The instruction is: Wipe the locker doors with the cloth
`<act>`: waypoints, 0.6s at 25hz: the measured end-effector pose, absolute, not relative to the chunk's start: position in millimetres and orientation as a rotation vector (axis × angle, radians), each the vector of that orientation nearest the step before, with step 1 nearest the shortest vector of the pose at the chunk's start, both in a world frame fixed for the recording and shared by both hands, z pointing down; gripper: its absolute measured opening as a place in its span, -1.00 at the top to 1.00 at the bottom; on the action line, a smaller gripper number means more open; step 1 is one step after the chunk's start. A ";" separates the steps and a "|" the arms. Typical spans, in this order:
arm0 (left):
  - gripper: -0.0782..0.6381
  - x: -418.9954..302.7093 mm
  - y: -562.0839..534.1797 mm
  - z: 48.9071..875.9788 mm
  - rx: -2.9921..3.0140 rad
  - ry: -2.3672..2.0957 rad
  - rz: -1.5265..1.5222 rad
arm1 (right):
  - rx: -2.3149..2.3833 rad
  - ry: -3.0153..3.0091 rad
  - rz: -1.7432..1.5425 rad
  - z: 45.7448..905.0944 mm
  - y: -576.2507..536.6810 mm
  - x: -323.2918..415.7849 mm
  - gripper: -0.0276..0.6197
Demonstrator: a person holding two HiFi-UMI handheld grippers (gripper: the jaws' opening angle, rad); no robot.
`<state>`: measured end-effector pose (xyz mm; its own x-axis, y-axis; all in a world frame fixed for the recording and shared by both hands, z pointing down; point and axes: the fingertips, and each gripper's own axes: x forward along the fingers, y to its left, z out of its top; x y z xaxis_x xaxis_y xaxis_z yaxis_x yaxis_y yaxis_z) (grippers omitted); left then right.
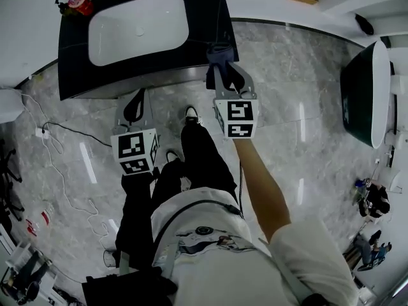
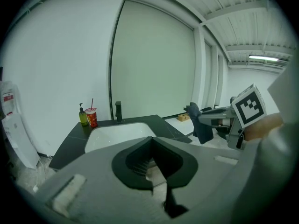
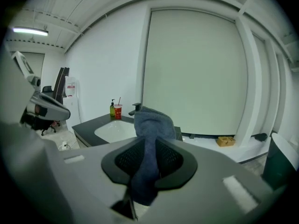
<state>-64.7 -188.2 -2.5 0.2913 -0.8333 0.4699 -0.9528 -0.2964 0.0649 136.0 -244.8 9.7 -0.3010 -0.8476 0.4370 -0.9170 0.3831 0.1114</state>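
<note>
A grey marble floor [image 1: 287, 75] fills most of the head view, and a person [image 1: 210, 247] in a white shirt and black trousers stands on it. Behind the counter a wide pale wall panel [image 3: 196, 69] rises. The dark counter [image 1: 76, 62] stands in front of the person and carries a white sink [image 1: 137, 27]. At the right edge there is a dark tub [image 1: 366, 94].

The right gripper [image 3: 148, 141] is held out over the front right corner of the counter. Its jaws are clamped on the blue-grey cloth [image 3: 149, 122], which stands up above the jaw tips and also hangs down between the jaws. The left gripper [image 2: 152, 141] is lower and closer to the person's legs. Its jaws are together and nothing is between them.

A black faucet [image 2: 117, 111] stands behind the sink. A red cup [image 1: 81, 3] with a straw and a green soap bottle [image 2: 83, 117] stand just beside each other at the back left corner.
</note>
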 end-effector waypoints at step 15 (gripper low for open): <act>0.77 -92.6 -94.1 67.1 2.242 -1.594 0.489 | 1.554 -2.238 0.116 41.8 -142.0 139.2 0.68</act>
<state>-92.6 -94.1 67.1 0.3091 -0.8286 0.4667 -0.9478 -0.3087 0.0797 139.2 -142.0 41.8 -0.2935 -0.8786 0.3768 -0.9129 0.3746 0.1623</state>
